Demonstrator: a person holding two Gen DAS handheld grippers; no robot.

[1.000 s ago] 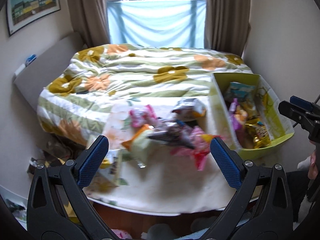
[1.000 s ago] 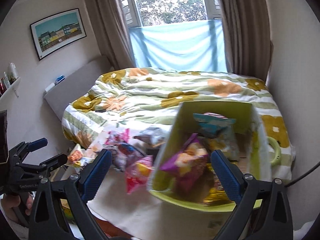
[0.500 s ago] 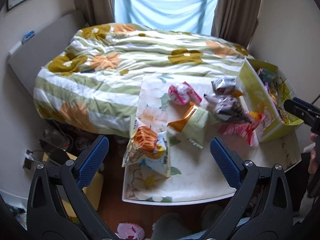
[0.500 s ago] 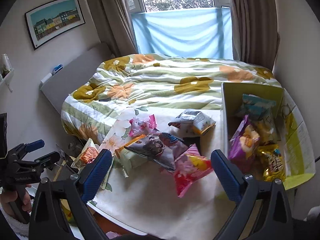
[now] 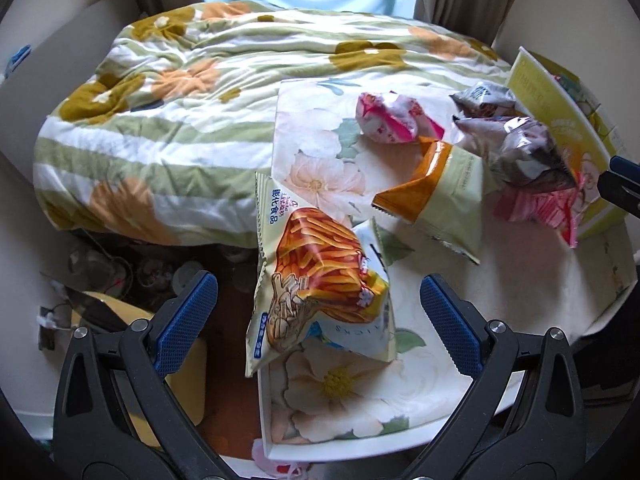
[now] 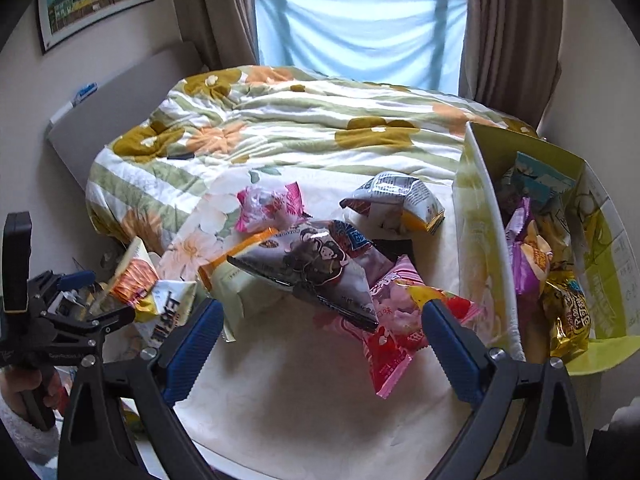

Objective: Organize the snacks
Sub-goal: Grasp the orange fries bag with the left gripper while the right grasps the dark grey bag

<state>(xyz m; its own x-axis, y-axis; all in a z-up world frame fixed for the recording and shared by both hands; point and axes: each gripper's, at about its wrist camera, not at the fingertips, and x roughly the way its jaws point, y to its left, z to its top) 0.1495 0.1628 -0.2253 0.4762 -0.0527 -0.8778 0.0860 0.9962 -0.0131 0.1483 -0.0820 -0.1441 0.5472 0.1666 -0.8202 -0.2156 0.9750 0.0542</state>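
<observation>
An orange chip bag lies over the left edge of the floral-clothed table. My left gripper is open, one finger on each side of the bag's near end, apart from it. In the right wrist view the left gripper shows at the far left beside that bag. My right gripper is open and empty, just short of a dark monkey-print bag and a pink-red bag. A yellow-green box with several snack bags stands at the right.
A pink bag, an orange-and-green bag and a grey bag also lie on the table. A bed with a flowered quilt is behind. Floor clutter sits left of the table. A hand holds the left gripper.
The left gripper has swung left and down toward the orange chip bag. The right gripper has shifted from the box to the pile of bags in the table's middle. Both stayed open.
</observation>
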